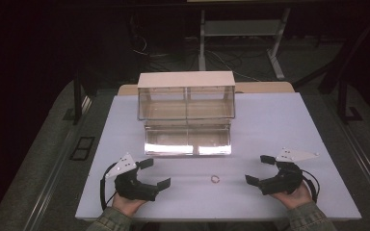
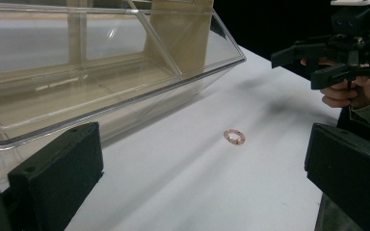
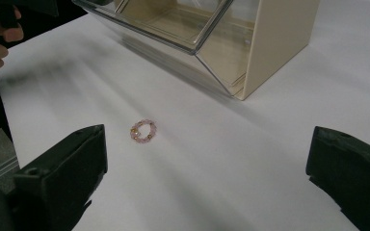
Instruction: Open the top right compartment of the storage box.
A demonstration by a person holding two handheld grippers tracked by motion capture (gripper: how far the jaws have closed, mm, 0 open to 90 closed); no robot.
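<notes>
High view: a small bead ring (image 1: 215,179) lies on the desk (image 1: 270,120) between both spread, empty tongs, left tongs (image 1: 155,173) and right tongs (image 1: 260,169), slightly nearer the right. Left gripper view: ring (image 2: 234,136) ahead, toward the right jaw. Right gripper view: ring (image 3: 143,130) just ahead, near the left jaw.

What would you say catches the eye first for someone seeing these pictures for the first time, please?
Probably the clear plastic box with its pale top, standing at the middle of the white table with its two tiers facing the person. Next comes the small pink bead ring, lying alone on the table in front of the box. It sits between the left gripper and the right gripper, both held low with jaws wide open and nothing in them.
</notes>
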